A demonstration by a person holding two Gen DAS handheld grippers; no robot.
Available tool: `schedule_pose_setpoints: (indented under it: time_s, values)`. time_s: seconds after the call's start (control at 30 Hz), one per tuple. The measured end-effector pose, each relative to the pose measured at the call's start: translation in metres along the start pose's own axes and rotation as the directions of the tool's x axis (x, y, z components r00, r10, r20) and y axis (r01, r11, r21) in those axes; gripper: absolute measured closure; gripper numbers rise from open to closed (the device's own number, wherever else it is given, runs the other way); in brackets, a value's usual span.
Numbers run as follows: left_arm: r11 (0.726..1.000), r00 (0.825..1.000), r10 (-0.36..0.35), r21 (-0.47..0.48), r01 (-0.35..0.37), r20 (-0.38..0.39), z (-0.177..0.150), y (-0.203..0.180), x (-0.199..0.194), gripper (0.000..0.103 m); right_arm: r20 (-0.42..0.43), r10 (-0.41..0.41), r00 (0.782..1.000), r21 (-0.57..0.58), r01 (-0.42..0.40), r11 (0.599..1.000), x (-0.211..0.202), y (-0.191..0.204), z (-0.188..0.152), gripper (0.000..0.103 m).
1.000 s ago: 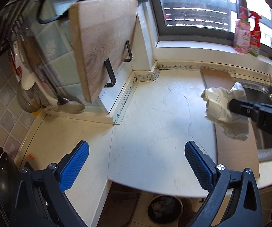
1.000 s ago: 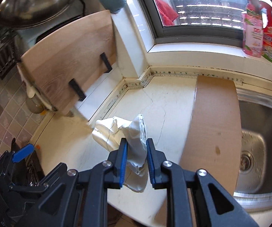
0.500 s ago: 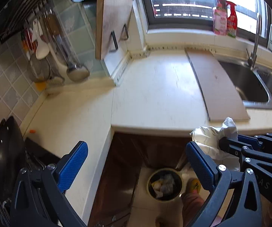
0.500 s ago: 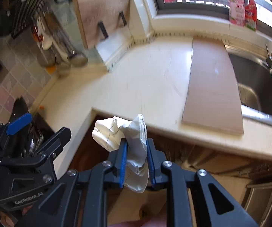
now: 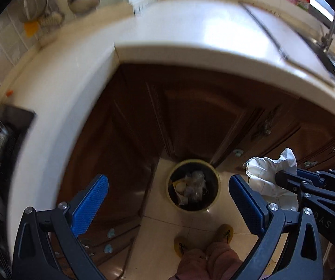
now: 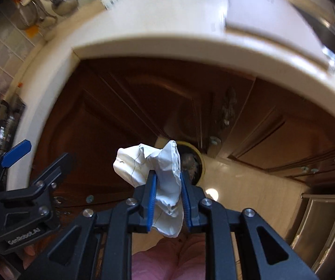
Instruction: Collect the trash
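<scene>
Both hands had dropped from counter height toward the floor. The right gripper [image 6: 167, 198] still pinched the crumpled white paper [image 6: 158, 168], near the bin [image 5: 193, 184]. The left gripper [image 5: 167, 200] hung wide and empty; release looked next.

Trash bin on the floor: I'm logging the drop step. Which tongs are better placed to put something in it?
Right tongs: they grip the crumpled paper near the bin. Left tongs are open, empty.

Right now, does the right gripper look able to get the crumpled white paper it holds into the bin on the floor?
Probably yes. The right gripper is shut on the crumpled white paper, the bin stands open-topped on the floor by the cabinet doors, and nothing lies between them. The left gripper is open and empty.
</scene>
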State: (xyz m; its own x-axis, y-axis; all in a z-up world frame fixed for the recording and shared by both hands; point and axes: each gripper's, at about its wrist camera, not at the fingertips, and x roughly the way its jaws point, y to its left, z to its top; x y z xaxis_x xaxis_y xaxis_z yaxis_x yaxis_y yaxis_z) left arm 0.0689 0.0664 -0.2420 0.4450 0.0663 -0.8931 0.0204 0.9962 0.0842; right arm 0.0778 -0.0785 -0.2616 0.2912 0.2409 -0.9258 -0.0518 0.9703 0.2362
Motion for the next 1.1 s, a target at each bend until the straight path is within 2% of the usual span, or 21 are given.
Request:
schedule_pose_setpoints:
  time_s: [0.13,0.3,0.43,0.57,0.6,0.73,0.77,0.93,1.1]
  values:
    - [0.998,0.995,0.030,-0.059,-0.035,-0.092,-0.027,0.001,0.077,0.001,-0.099,0.002,0.995,0.041,0.002,0.999,0.085,-0.024,-0.008,0.083]
    - [0.990,0.986,0.086,-0.096,-0.100,-0.143,-0.045,0.008,0.146,0.001,-0.181,-0.014,0.983,0.042,0.022,0.999,0.175,-0.035,-0.013,0.083]
    - [0.988,0.985,0.100,-0.106,-0.116,-0.143,-0.046,0.014,0.174,0.001,-0.224,-0.019,0.974,0.022,0.024,0.999,0.229,-0.032,-0.007,0.081]
    - [0.986,0.984,0.111,-0.111,-0.127,-0.141,-0.041,0.018,0.187,0.001,-0.264,0.034,0.964,0.063,-0.018,0.998,0.263,-0.026,0.005,0.078]
    - [0.985,0.984,0.110,-0.116,-0.127,-0.140,-0.039,0.019,0.187,0.001,-0.275,0.036,0.961,0.071,-0.017,0.997,0.266,-0.026,0.009,0.076]
    - [0.983,0.986,0.107,-0.139,-0.124,-0.128,-0.030,0.022,0.174,0.001,-0.263,0.027,0.964,0.036,-0.018,0.999,0.256,-0.014,0.016,0.044]
    - [0.983,0.986,0.107,-0.139,-0.124,-0.127,-0.028,0.023,0.171,0.001,-0.261,0.026,0.965,0.015,-0.023,1.000,0.250,-0.010,0.017,0.040]
    - [0.983,0.988,0.108,-0.139,-0.123,-0.111,-0.015,0.026,0.144,0.001,-0.287,0.058,0.956,0.007,-0.059,0.998,0.218,-0.006,0.016,0.039]
    - [0.983,0.990,0.097,-0.147,-0.112,-0.104,-0.001,0.028,0.109,0.001,-0.259,0.089,0.962,0.045,-0.080,0.996,0.172,-0.009,0.014,0.039]
